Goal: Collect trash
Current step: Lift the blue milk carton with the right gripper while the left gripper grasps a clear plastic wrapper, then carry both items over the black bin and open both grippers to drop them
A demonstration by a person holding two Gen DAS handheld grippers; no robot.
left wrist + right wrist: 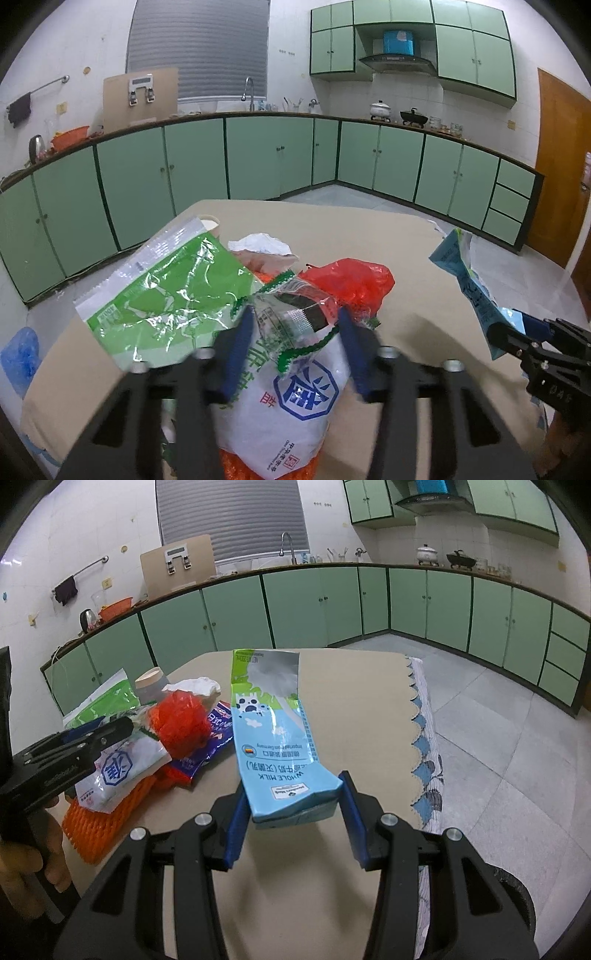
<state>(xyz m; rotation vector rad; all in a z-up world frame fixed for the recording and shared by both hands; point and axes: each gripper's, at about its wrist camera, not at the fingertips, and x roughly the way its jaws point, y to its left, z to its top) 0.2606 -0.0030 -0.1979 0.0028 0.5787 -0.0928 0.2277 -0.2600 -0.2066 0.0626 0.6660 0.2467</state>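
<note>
My left gripper (295, 317) is shut on the crumpled top of a white salt bag (295, 398) with a blue emblem. The bag lies over an orange foam net (99, 830) in a heap of trash on the tan table (362, 720). Around it are a red plastic bag (351, 280), a green wrapper (166, 295), crumpled white paper (258, 243) and a purple wrapper (214, 738). To the right, my right gripper (293, 786) is shut on the base of a flattened blue milk carton (273, 731), held above the table.
A paper cup (149, 681) stands behind the heap. The table's scalloped cloth edge (421, 720) runs along the right, with tiled floor beyond. Green cabinets (277, 158) line the walls. A blue bag (20, 354) lies on the floor at left. A hand (26, 867) holds the left gripper.
</note>
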